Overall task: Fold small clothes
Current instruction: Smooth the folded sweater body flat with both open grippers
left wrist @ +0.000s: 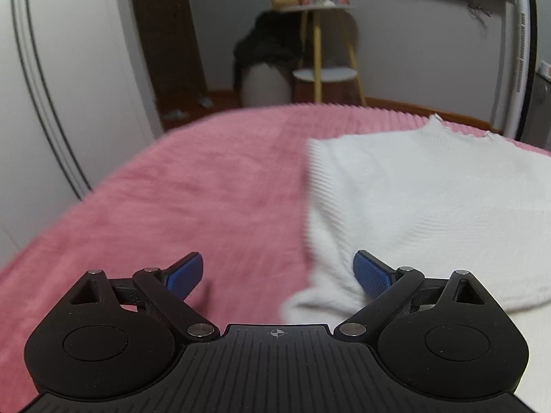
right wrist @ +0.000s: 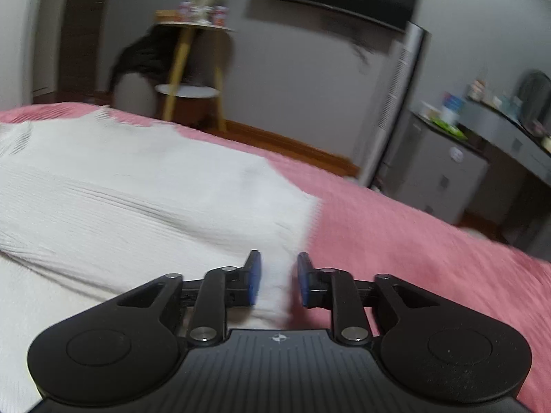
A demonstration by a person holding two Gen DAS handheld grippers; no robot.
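Bed: a pink ribbed blanket (left wrist: 179, 199) covers it, and it carries everything here.
Garment: 1 white knit sweater (left wrist: 423, 199) lies flat on the blanket, its ribbed hem running along its left side, its frayed far edge close to the foot edge of the bed.
Left gripper (left wrist: 279, 277): jaws spread wide, nothing between them; the left blue pad (left wrist: 184, 273) hangs over bare pink blanket, the right one is against the sweater's near left corner, which bunches up a little there.
Right gripper (right wrist: 278, 277): jaws a narrow way apart, with the sweater's right-hand edge (right wrist: 275, 296) showing in the gap; the pads look clear of the cloth, though blur makes that hard to call.
Sweater in the right view (right wrist: 137, 186): it fills the left half, pink blanket (right wrist: 413, 241) to its right.
Room beyond the foot of the bed: a round side table (left wrist: 320, 34) with yellow legs, dark clothing (left wrist: 265, 48) heaped beside it.
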